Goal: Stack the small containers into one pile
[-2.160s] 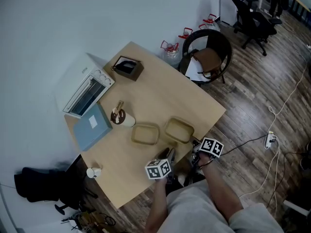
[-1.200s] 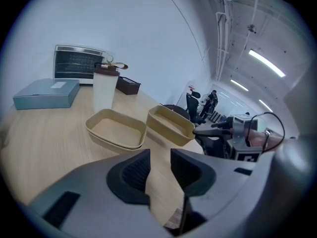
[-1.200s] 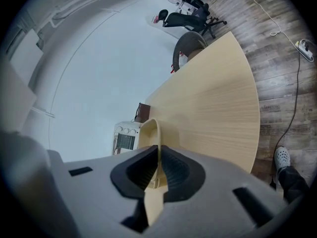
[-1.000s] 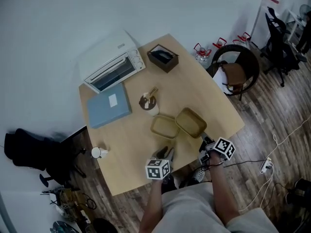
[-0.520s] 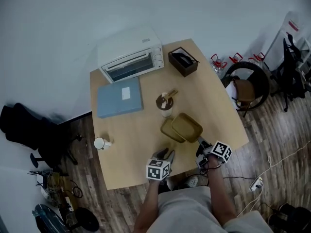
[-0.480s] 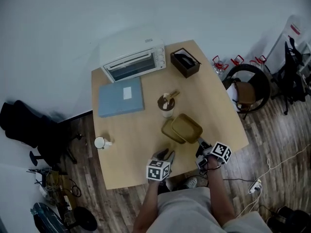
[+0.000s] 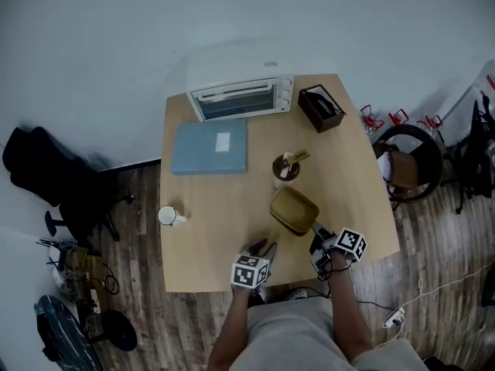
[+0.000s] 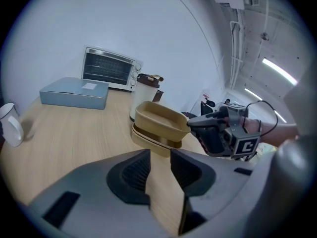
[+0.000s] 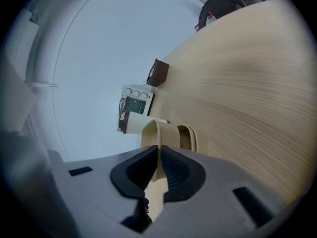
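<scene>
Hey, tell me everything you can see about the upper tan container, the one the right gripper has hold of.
The upper tan rounded-rectangle container is a shallow, open, empty tray with matte, plastic-looking walls and a thin rim. It rests in a matching lower tan container but is not fully sunk in, and a dark gap shows between them. The right gripper is shut on its rim at the end nearest the person. The pair lies on the wooden table, close to a brown-topped white cup.
</scene>
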Demonstrator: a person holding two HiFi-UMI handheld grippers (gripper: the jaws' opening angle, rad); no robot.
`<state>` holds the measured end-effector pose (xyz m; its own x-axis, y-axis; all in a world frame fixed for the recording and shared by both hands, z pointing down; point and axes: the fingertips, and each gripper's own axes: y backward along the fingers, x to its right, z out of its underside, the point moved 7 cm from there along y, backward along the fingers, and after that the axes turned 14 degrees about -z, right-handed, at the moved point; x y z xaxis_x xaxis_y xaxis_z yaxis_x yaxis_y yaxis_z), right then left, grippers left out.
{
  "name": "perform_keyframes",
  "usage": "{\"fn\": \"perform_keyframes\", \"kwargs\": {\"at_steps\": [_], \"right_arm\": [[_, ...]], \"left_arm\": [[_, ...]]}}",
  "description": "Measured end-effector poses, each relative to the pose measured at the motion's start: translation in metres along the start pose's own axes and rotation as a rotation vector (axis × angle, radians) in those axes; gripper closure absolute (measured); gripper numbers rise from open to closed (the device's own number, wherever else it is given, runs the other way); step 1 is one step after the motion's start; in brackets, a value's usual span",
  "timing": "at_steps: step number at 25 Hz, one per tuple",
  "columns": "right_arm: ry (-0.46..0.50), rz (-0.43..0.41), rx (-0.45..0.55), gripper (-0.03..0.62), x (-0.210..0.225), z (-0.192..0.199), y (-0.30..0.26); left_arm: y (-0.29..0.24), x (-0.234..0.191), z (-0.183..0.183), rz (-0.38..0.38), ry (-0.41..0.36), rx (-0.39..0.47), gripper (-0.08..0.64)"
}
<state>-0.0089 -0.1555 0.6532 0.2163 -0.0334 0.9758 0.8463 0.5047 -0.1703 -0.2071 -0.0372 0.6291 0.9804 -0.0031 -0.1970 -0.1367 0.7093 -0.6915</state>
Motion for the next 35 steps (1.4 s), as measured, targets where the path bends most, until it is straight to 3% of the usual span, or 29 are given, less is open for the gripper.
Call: {"fn": "perform_keyframes", "kwargs": {"at_steps": [8,21,35], "right_arm": [[-0.027,0.008,-0.021,0.560,0.009,0.002,-0.005],[-0.062,0.031,-0.009,0.561,0.020,0.008,0.008],[-0.038,0.098,-0.012,0.560,0.030,0.012,0.001]], "left_arm": [[0.002,-0.011,0.006,-0.037,0.031,-0.004,0.440],[0.001,0.003,0.009,-0.024,0.002,-0.016,0.440],[0.003,-0.010,0.007,-0.036,0.008,-0.010,0.440]]}}
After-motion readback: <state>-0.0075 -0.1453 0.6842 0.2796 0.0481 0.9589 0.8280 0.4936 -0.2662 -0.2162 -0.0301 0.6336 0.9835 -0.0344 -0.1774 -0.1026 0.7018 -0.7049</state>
